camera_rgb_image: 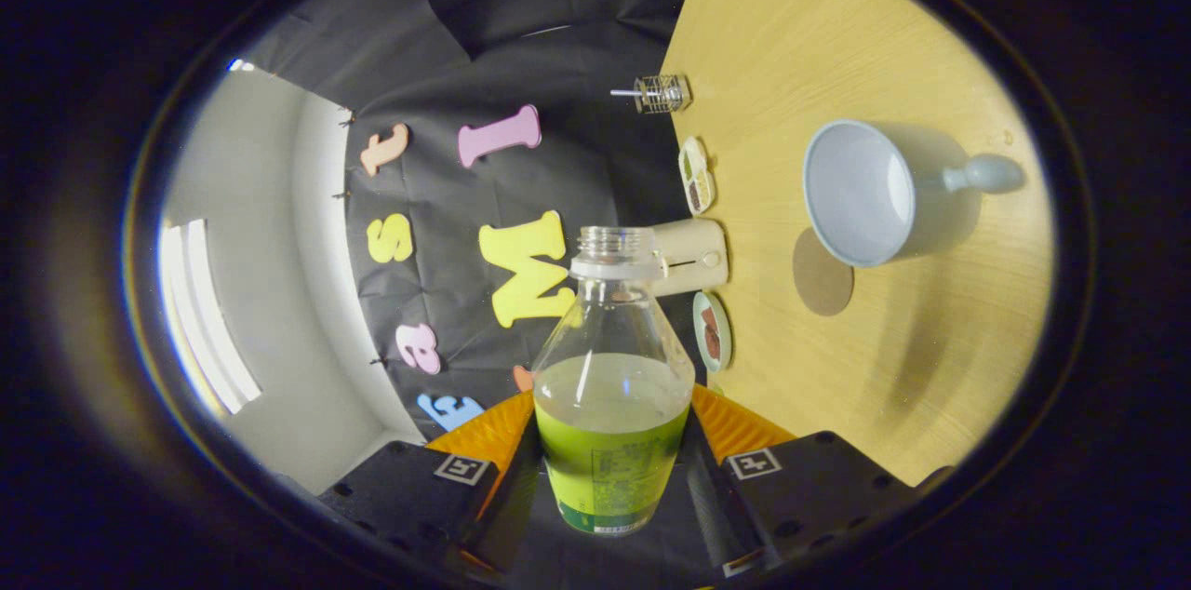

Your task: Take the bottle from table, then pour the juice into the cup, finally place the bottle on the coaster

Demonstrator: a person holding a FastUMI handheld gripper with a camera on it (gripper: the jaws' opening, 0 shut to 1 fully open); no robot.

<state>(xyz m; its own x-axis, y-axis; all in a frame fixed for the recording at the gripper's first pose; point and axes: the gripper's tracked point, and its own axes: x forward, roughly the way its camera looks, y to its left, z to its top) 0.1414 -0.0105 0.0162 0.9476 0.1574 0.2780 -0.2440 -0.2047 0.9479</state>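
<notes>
My gripper [612,450] is shut on a clear uncapped bottle [612,367] with a green label and pale juice filling its lower part. Both fingers [735,427] press on its sides. The view is rolled about a quarter turn, so the wooden table [819,41] stands like a wall beside the bottle. On that table sits a pale blue cup [865,194] with a handle, its open mouth facing the bottle. A round brown coaster [822,273] lies just beside the cup, between it and the bottle's neck. The bottle's mouth is apart from the cup.
Along the table's far edge stand a cream toaster [690,257], two small plates with food [712,329] [696,173], and a small wire basket [661,93]. Bare wood spreads around the cup.
</notes>
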